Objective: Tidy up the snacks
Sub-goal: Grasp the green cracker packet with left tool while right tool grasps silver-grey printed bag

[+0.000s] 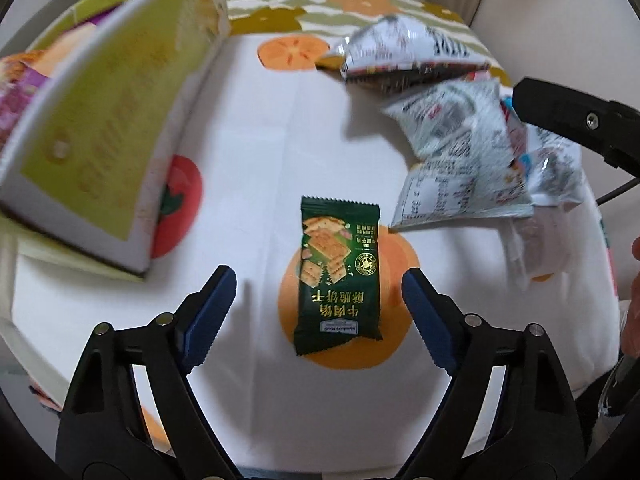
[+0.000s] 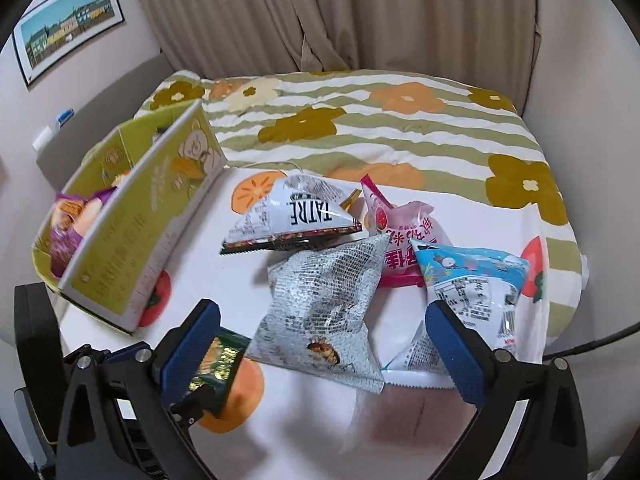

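My left gripper (image 1: 316,312) gapes wide around the green packet (image 1: 338,276) beside the box (image 1: 120,120); light, crinkly, crushable—I'd pinch its sides.

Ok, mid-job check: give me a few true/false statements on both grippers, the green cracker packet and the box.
1. The left gripper is open around the green cracker packet. True.
2. The green cracker packet is already in the yellow-green box. False: it lies flat on the white tablecloth.
3. The right gripper is shut on the silver snack bag. False: it is open, holding nothing.
4. A purple packet sits inside the yellow-green box. True.
5. The blue snack bag lies left of the box. False: it is to its right.
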`<state>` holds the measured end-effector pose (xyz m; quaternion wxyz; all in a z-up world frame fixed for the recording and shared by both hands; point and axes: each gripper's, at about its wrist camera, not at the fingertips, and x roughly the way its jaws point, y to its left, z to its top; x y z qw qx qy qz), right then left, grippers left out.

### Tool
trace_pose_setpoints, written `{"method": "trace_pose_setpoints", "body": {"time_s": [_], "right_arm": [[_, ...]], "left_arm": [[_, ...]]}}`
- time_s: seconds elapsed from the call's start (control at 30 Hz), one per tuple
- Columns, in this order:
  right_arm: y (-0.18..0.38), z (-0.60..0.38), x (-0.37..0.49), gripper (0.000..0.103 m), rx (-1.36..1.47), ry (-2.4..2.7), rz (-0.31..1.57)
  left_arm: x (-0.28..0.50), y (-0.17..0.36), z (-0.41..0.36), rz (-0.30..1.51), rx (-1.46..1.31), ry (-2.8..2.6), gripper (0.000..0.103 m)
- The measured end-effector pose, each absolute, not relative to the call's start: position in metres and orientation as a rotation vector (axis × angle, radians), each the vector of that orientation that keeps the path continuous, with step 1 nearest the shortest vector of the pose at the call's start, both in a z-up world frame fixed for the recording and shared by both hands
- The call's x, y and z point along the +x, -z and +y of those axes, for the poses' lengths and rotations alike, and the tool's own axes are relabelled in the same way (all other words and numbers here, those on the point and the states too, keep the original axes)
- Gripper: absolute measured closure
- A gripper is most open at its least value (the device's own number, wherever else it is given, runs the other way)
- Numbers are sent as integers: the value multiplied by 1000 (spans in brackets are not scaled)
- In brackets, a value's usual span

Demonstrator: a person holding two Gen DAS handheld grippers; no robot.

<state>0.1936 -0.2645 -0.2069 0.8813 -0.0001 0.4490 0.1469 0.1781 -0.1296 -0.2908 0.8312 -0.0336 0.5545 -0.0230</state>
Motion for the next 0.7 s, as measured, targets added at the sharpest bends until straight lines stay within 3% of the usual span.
{"method": "trace_pose_setpoints", "body": {"time_s": [0.5, 0.6, 0.7], "right_arm": [[241, -254, 211, 1, -49, -344, 971], [246, -252, 213, 1, -51, -353, 984], [250, -250, 215, 1, -50, -360, 1000]], "left_arm": [[193, 313, -148, 1219, 28, 30, 32], [195, 313, -146, 1233, 20, 26, 38], [198, 310, -141, 1239, 21, 27, 55]]}}
